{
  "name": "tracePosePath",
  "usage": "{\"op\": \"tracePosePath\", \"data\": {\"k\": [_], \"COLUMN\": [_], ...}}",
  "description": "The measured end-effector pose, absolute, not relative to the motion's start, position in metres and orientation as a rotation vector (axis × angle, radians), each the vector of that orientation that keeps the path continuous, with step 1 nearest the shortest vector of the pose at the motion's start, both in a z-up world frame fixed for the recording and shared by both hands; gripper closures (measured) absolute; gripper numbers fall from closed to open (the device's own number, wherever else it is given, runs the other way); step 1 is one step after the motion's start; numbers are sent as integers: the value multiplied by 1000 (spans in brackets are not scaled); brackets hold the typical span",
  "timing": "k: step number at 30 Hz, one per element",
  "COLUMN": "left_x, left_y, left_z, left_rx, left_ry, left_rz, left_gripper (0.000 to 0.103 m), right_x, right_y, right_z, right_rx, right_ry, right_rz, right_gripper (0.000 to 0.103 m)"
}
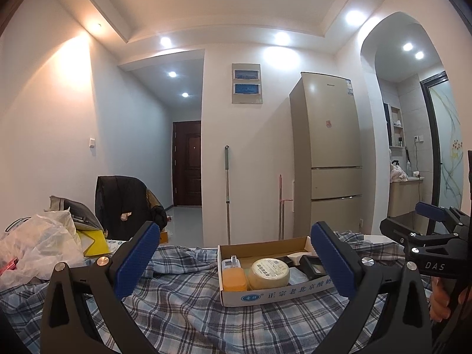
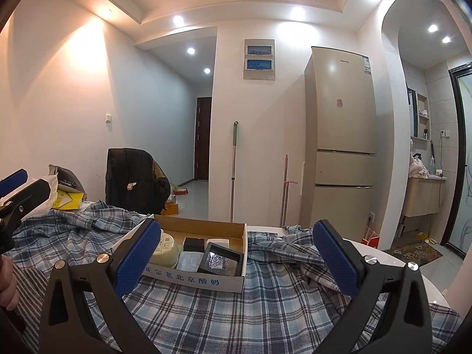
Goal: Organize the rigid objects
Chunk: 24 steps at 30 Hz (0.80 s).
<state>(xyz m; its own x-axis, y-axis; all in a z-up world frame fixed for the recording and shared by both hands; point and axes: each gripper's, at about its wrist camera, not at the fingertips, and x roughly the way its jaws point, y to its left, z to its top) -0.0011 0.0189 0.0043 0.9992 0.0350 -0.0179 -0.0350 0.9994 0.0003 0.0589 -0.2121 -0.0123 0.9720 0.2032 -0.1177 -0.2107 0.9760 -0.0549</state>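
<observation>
The left gripper (image 1: 233,258) is held low and level over the plaid cloth (image 1: 183,303), its blue-padded jaws spread wide with nothing between them, pointing toward the cardboard box (image 1: 265,295). The right gripper (image 2: 237,255) is held the same way just beside it, jaws likewise wide apart and empty, and in the left wrist view its black body shows at the right edge with a hand (image 1: 441,301) wrapped around its handle. The box lies on the cloth just beyond both sets of fingertips, an open shallow tray with printed Chinese characters on its near wall. Inside it, at the left end, sits an orange block (image 1: 234,278) with a small white item (image 1: 230,263) behind it; next to that is a round cream-coloured tin (image 1: 269,273) with a label on its lid. Further right in the box are a pale flat packet (image 2: 188,259), a black open case (image 2: 221,258) showing something shiny inside, a small black box (image 2: 193,244) and a white piece (image 2: 217,242) toward the far wall. Left of the box, a crumpled plastic bag (image 1: 38,247) and a yellow item (image 1: 94,242) lie on the table. Beyond the box stand a chair draped with a dark jacket (image 1: 124,206) and a tall beige refrigerator (image 1: 327,153).
</observation>
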Motion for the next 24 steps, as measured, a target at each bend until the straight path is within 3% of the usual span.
{"op": "tracePosePath", "data": {"k": [24], "left_x": [-2], "left_y": [21], "left_z": [3], "left_rx": [-1], "left_ry": [22], "left_rz": [45], "left_gripper": [0], "right_x": [59], "right_y": [-213], "right_z": [-13], "right_rx": [-67], "right_ry": [114], "right_rz": [208], "right_gripper": [0]}}
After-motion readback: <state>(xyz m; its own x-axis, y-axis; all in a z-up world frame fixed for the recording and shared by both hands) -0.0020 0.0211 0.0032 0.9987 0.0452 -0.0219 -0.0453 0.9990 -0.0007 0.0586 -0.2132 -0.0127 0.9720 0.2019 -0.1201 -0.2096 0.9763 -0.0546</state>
